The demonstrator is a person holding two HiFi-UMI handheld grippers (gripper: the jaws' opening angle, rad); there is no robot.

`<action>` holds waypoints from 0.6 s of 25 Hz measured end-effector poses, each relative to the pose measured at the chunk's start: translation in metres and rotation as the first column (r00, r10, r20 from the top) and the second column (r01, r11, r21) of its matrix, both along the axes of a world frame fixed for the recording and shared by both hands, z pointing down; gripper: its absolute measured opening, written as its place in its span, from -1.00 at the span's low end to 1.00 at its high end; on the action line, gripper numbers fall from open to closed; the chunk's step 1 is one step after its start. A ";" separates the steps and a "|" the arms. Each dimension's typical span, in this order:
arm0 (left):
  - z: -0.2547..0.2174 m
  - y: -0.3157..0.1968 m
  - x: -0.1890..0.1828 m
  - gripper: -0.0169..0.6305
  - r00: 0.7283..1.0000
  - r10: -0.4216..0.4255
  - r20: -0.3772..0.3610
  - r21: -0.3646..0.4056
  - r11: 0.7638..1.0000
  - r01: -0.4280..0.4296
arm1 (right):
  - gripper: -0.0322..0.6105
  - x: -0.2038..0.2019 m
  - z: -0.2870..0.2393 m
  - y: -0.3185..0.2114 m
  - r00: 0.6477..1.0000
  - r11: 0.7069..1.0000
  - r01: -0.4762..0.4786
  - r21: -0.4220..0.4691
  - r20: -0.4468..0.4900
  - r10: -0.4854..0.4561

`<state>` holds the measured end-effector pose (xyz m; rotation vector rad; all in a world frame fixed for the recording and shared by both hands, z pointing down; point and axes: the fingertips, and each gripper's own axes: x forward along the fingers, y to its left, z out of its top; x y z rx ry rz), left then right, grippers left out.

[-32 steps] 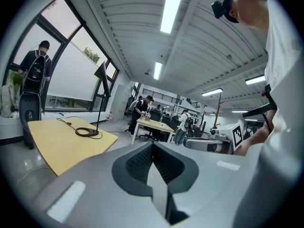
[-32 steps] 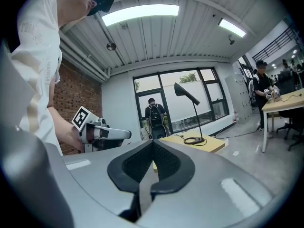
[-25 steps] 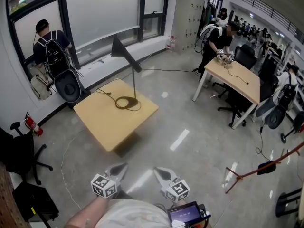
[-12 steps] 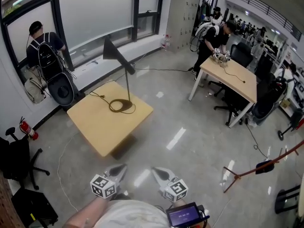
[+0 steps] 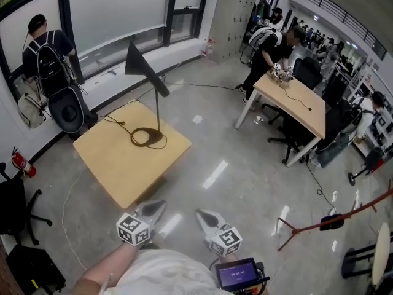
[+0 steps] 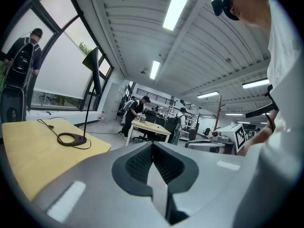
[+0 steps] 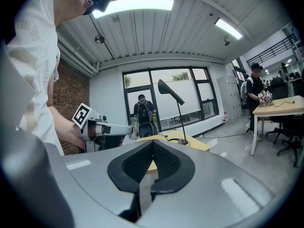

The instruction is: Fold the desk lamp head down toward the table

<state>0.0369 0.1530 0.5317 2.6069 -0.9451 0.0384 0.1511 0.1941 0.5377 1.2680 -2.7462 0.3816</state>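
Note:
A black desk lamp [image 5: 157, 91] stands on a small wooden table [image 5: 116, 165] ahead of me, its cone head [image 5: 136, 60] raised high and its round base ringed by a black cord. The lamp also shows at the left of the left gripper view as the lamp [image 6: 90, 80], and in the right gripper view as the lamp [image 7: 172, 95]. My left gripper [image 5: 156, 209] and right gripper [image 5: 204, 217] hang side by side close to my body, well short of the table. Both are shut with nothing between the jaws.
A person with a backpack [image 5: 46, 51] stands by the window beyond the table, next to a black chair [image 5: 66, 110]. At the right, another person [image 5: 270, 51] works at a long desk [image 5: 295, 100]. A fire extinguisher [image 5: 19, 162] and office chair [image 5: 15, 201] are at the left.
The table and lamp have drifted left and nearer in the head view as I walk toward them. Both grippers stay shut, held in front of me.

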 end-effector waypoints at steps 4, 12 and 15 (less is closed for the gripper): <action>-0.001 -0.031 -0.017 -0.94 1.000 -0.018 -0.008 -0.005 1.000 0.018 | -0.87 -0.016 -0.004 -0.034 1.000 1.000 0.011 0.003 -0.004 -0.011; -0.009 -0.079 -0.042 -0.94 0.999 -0.033 -0.009 0.025 0.999 0.033 | -0.87 -0.037 -0.005 -0.089 1.000 1.000 0.014 -0.003 -0.002 -0.014; -0.008 -0.090 -0.059 -0.94 0.999 -0.044 -0.011 0.023 0.999 0.045 | -0.87 -0.050 -0.003 -0.108 1.000 1.000 0.014 -0.006 -0.003 -0.014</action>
